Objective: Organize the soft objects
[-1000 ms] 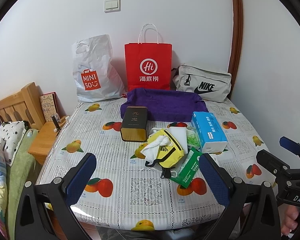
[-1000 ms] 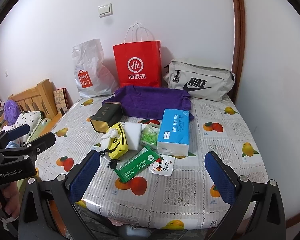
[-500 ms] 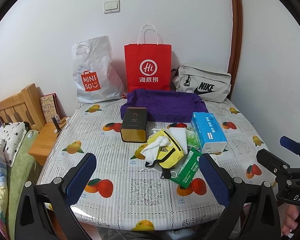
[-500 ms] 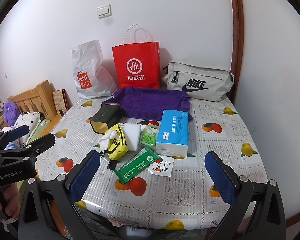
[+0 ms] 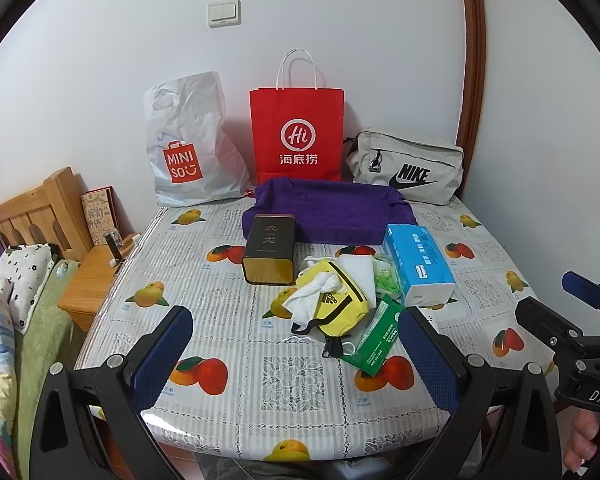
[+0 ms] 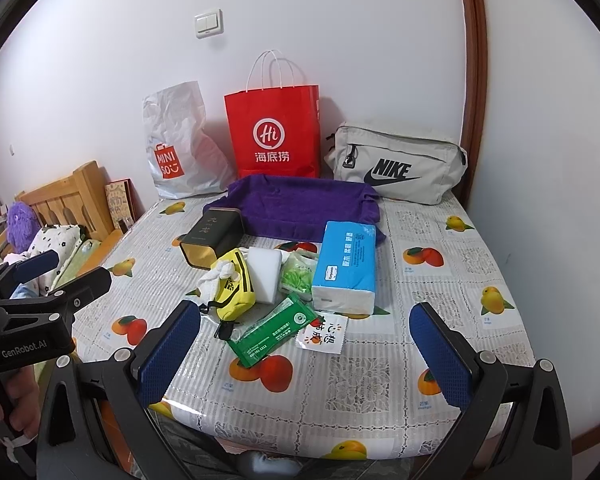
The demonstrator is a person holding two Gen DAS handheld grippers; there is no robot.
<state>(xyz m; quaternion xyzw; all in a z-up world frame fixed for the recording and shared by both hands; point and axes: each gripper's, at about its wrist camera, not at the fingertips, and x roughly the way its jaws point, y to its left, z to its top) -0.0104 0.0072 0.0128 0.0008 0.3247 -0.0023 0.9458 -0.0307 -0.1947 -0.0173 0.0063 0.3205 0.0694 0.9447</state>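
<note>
Both fisheye views look forward along their own jaws from the near edge of the counter [image 5: 236,320], facing the white wall at 12 o'clock. The left wrist view sits toward the left, with the right gripper [image 5: 556,304] at its 4 o'clock. The right wrist view sits further right, with the left gripper [image 6: 66,276] at its 9 o'clock. Both share the counter, the red paper bag [image 5: 297,136] and the central clutter, seen from moderately near.

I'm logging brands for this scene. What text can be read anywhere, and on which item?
"MINISO": white plastic bag
"Hi 海底捞": red paper bag
"NIKE": grey fabric pouch
"九龙": dark tin box
"GenRobot.AI": left tool
"心想", partly read: small white sachet
Blue tissue pack, green wipes pack: print too small.
</note>
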